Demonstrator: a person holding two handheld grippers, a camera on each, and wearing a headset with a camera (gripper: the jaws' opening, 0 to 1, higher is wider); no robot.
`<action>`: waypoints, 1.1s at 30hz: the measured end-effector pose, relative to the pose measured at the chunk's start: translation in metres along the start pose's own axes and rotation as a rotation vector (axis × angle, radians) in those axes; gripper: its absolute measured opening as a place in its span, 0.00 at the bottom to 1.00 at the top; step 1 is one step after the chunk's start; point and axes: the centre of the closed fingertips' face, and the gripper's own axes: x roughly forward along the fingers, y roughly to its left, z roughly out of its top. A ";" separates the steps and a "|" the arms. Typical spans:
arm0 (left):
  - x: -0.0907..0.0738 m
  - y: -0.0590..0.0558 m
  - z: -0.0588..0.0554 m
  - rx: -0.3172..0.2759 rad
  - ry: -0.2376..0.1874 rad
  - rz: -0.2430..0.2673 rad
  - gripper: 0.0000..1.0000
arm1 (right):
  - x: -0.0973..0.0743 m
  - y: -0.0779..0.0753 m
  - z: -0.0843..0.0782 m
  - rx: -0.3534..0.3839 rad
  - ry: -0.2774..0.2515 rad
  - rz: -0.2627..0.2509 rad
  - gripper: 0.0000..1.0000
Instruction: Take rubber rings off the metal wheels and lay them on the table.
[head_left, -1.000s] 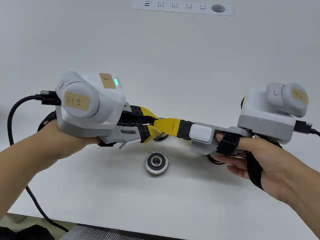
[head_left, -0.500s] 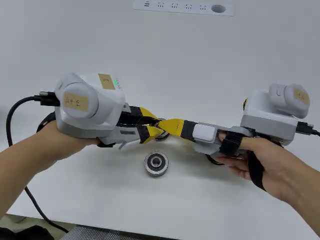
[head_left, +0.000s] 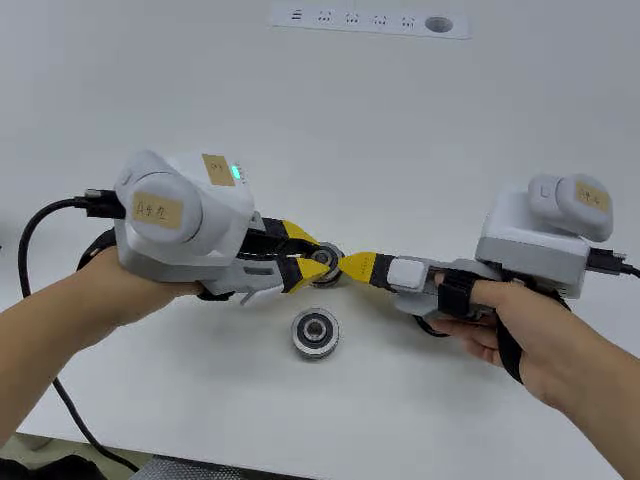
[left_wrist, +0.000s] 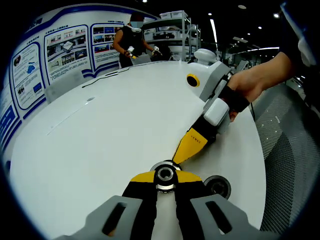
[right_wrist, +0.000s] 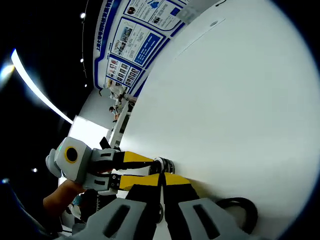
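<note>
Watching from my remote seat, I see the left gripper (head_left: 318, 264) in the person's left hand (head_left: 120, 285), its 2 yellow jaws closed on a metal wheel (head_left: 326, 260). The wheel is lifted above the white table (head_left: 400, 150). In the left gripper view the same wheel (left_wrist: 165, 175) sits squarely between the jaw tips with its hub facing the camera.

The right gripper (head_left: 351, 265) reaches in from the right, gripped by the right hand (head_left: 520, 330). Its jaws are drawn so close that they look like 1 yellow wedge, and the point of that wedge touches the rim of the held wheel. From the left gripper view this wedge (left_wrist: 186, 148) meets the wheel on its upper right side. In the right gripper view the jaws (right_wrist: 161, 180) show only a thin dark line between them, with the wheel (right_wrist: 164, 164) just past the tips. I cannot tell whether any rubber is caught in that line.

A 2nd wheel (head_left: 315, 332) lies flat on the table, below the 2 grippers and apart from them, with a dark band round its metal centre. A loose black ring (right_wrist: 237, 200) lies on the table just beside the right gripper. A black cable (head_left: 25, 240) loops off the back of the left gripper, and a power strip (head_left: 370, 19) lies at the table's far edge.
</note>
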 end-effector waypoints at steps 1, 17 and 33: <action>0.000 0.000 0.000 0.001 0.001 0.001 0.12 | 0.000 0.001 0.000 0.003 0.000 -0.001 0.03; -0.001 0.000 0.000 -0.002 -0.001 0.004 0.12 | 0.000 -0.003 0.004 -0.019 -0.002 -0.045 0.02; -0.001 0.000 0.000 -0.010 0.003 0.002 0.12 | 0.002 0.005 0.004 -0.035 0.000 -0.035 0.00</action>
